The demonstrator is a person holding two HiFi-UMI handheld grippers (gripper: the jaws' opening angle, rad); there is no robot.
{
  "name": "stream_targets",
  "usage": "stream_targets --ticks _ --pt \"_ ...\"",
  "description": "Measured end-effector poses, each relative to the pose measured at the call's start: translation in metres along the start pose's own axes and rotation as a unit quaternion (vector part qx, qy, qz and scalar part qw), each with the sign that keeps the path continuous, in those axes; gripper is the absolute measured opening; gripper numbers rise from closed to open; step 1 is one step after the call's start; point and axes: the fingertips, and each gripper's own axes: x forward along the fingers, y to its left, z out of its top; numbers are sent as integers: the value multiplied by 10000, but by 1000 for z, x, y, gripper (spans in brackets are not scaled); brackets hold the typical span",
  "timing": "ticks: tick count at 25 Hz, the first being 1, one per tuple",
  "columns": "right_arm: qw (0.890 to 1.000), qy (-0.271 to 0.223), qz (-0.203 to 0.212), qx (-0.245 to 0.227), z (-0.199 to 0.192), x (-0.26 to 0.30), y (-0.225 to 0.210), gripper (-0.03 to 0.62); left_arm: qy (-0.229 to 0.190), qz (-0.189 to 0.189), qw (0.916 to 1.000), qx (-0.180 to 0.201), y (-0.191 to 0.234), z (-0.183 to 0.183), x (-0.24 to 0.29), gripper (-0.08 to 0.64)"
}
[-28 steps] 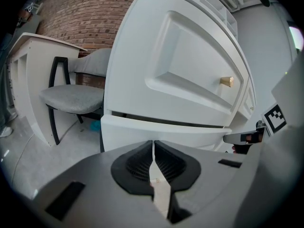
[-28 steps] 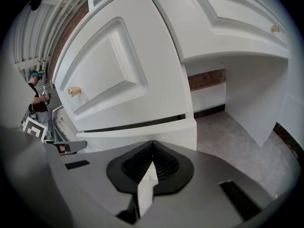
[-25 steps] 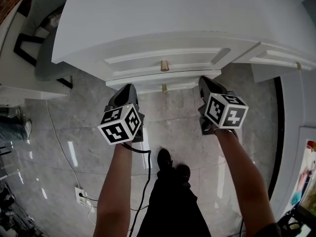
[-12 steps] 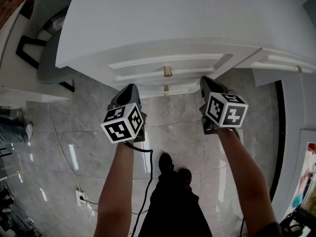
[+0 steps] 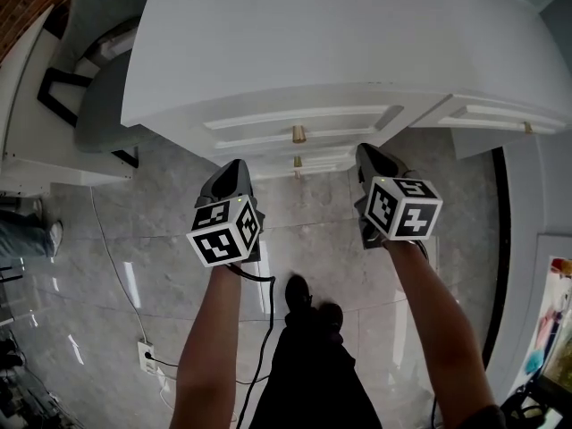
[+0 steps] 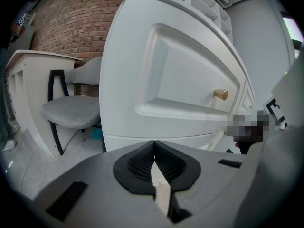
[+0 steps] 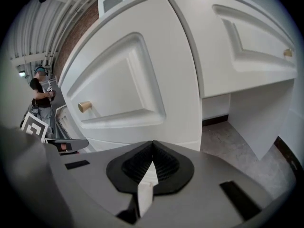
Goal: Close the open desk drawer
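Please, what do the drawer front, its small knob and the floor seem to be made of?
Drawer front: probably painted wood or board. It has a smooth white satin finish and a raised moulded panel.
Knob: looks like brass-coloured metal, golden and slightly shiny. Plated plastic is also possible.
Floor: likely polished stone or tile. It is grey and veined, with joints and reflections.

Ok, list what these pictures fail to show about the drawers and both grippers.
- Lower drawer: head view, mostly tucked under the top drawer; how far it stands out can't be told.
- Left gripper and right gripper: head view, their own bodies hide whether the tips touch the desk.
- Left gripper view: a mosaic patch covers the area below the knob.
- Right gripper view: the distant person is too small.
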Motion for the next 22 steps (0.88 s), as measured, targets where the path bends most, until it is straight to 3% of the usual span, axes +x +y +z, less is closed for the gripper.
stream_targets --ticks 8,22 --pt "9986 -276 312 -319 31 -65 34 5 -251 -67 9996 63 -32 32 -58 9" --pt "9932 -991 552 -242 118 -222 73 5 -738 -124 9964 398 -95 117 -201 9"
